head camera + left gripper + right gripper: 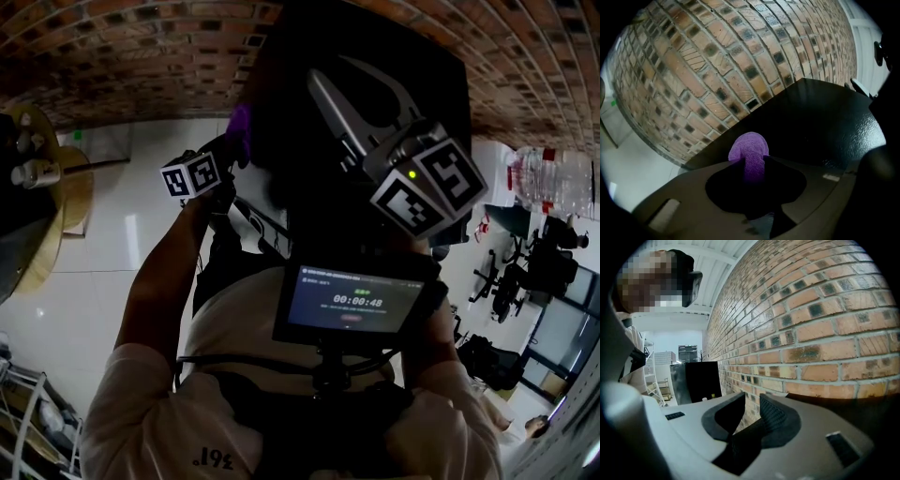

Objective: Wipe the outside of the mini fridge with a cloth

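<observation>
Brick wall (693,70) behind mini fridge (820,122); left hand-held gripper (752,159) pinching purple cloth (747,143), right hand-held gripper (752,397) spread.

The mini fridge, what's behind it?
A brick wall rises right behind the mini fridge. The stretch of wall lower down, and any gap between them, is covered by the fridge's black body, so it can't be seen.

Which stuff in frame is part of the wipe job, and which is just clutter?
Job: purple cloth, clamped in left gripper; black mini fridge; right gripper, open and empty.
Lying about: water bottle; round wooden table.
</observation>
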Demonstrator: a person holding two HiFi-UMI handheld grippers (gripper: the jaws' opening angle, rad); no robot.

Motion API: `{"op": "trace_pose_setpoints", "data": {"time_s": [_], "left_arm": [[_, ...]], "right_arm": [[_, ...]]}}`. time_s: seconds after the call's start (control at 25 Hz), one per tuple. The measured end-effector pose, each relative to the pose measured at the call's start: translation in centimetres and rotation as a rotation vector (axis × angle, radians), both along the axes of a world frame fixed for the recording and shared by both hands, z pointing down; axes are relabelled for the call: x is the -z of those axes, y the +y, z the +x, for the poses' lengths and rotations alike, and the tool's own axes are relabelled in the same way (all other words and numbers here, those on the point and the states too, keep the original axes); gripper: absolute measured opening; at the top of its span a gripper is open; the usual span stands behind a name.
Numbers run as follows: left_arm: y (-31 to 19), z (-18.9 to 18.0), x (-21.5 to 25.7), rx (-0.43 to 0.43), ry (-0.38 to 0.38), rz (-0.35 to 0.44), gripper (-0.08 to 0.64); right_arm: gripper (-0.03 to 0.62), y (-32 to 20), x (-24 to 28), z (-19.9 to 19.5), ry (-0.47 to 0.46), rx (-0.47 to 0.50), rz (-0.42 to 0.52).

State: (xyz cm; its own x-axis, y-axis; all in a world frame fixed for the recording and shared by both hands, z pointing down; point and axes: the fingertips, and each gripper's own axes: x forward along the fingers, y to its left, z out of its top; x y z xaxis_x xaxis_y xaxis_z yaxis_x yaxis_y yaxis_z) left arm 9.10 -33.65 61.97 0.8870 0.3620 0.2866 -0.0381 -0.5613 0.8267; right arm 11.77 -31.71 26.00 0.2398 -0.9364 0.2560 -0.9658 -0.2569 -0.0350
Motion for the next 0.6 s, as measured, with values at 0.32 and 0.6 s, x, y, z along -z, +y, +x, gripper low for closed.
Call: {"op": "trace_pose_setpoints", "data": {"time_s": [0.32,0.6], "left_arm": [[0.6,0.4,-3.0,-0.042,-0.047,0.043,0.109],[-0.1,-0.3,-7.3,-0.091,-0.191,0.175,0.109]], "right_arm": [[0.091,-0.4,0.3,-0.3,-0.019,-0.009,0.004],[0.091,-0.4,0.2,-0.3,-0.018,-0.006,0.01]]}}
